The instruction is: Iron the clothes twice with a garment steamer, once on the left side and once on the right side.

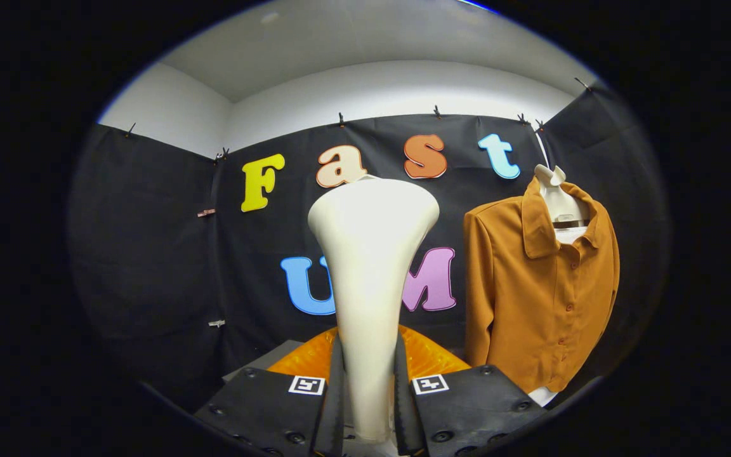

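One garment steamer [370,266] and one orange button-up shirt [540,298] are in sight. The steamer stands upright between the fingers, long axis vertical, its wide head flaring at the top. The gripper [369,406] is clamped on the steamer's narrow handle, both fingers pressing its sides. The shirt hangs on a white hanger [556,197] beyond the fingers, to the right, against the booth wall.

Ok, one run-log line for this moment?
gripper: shut on steamer | steamer: upright between fingers, clear of shirt | shirt: hanging beyond, right of steamer
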Demonstrator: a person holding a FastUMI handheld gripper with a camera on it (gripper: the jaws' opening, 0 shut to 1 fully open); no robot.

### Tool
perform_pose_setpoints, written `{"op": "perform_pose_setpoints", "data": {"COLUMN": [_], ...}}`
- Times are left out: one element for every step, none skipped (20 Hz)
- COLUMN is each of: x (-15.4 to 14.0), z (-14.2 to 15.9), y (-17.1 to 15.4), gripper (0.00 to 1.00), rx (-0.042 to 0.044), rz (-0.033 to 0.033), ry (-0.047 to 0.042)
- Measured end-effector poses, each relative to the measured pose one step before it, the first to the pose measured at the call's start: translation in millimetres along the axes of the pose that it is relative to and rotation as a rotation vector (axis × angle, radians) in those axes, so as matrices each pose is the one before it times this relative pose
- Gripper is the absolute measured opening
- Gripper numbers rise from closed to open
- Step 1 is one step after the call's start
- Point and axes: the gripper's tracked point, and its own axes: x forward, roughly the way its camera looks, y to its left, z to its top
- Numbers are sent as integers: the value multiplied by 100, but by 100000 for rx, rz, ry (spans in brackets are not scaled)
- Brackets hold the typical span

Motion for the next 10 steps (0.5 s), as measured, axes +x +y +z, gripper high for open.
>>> {"op": "perform_pose_setpoints", "data": {"x": [25, -60, -127, -135, -118, -79, -103, -33, -116, -99], "z": [-119, -124, 27, -17, 51, 61, 110, 106, 60, 122], "y": [43, 45, -19, -257, -129, -155, -81, -80, 11, -74], "gripper": [35, 35, 35, 35, 35, 35, 35, 35, 35, 35], "rx": [189, 30, -149, -770, -800, -268, 57, 306, 347, 226], "rz": [-735, -470, -758, -1110, -963, -515, -355, -35, 63, -133], "ry": [4, 24, -323, -256, -180, -389, -492, -612, -301, -277]}}
